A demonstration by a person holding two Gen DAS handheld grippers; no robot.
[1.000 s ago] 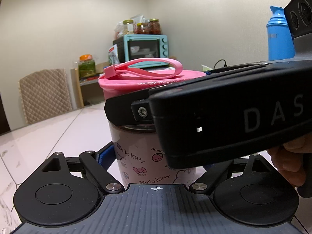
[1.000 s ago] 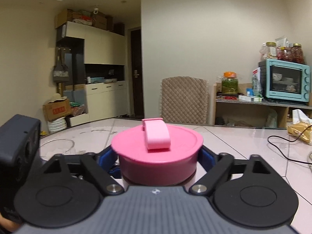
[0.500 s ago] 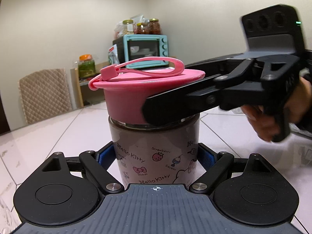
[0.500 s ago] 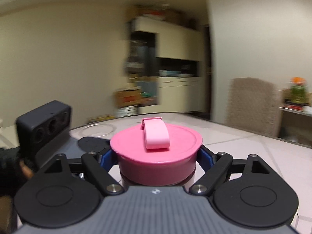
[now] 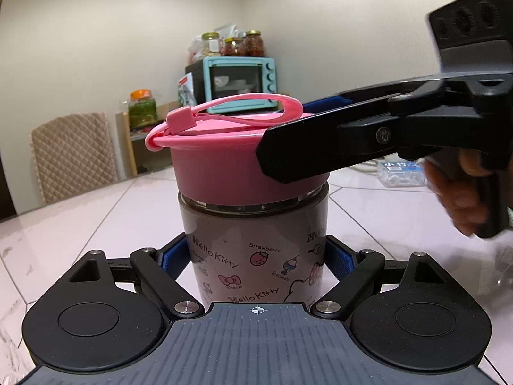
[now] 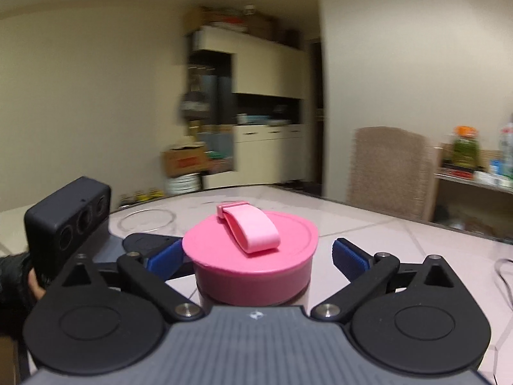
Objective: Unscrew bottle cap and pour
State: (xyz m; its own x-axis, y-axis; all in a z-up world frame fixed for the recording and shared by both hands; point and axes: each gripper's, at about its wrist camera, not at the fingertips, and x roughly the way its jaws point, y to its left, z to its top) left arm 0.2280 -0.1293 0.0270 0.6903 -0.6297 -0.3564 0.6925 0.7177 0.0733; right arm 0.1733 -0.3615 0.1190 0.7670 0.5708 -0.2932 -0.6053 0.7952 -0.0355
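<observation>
A Hello Kitty bottle (image 5: 256, 256) with a pink screw cap (image 5: 224, 163) and pink strap stands on the white tiled table. My left gripper (image 5: 256, 260) is shut on the bottle's body, its blue pads against both sides. My right gripper (image 6: 256, 256) is open around the cap (image 6: 250, 263), with a gap between the blue pads (image 6: 348, 256) and the cap's sides. In the left wrist view the right gripper's finger (image 5: 320, 147) reaches in from the right at cap height.
A teal toaster oven (image 5: 240, 83) with jars on top stands beyond the table, next to a quilted chair (image 5: 73, 154). A glass ring (image 6: 147, 218) lies on the table's far left. A cable (image 6: 503, 276) runs at the right.
My right gripper swung round the cap with its view turning leftward, then opened its fingers off the cap. The left gripper and bottle stayed put.
</observation>
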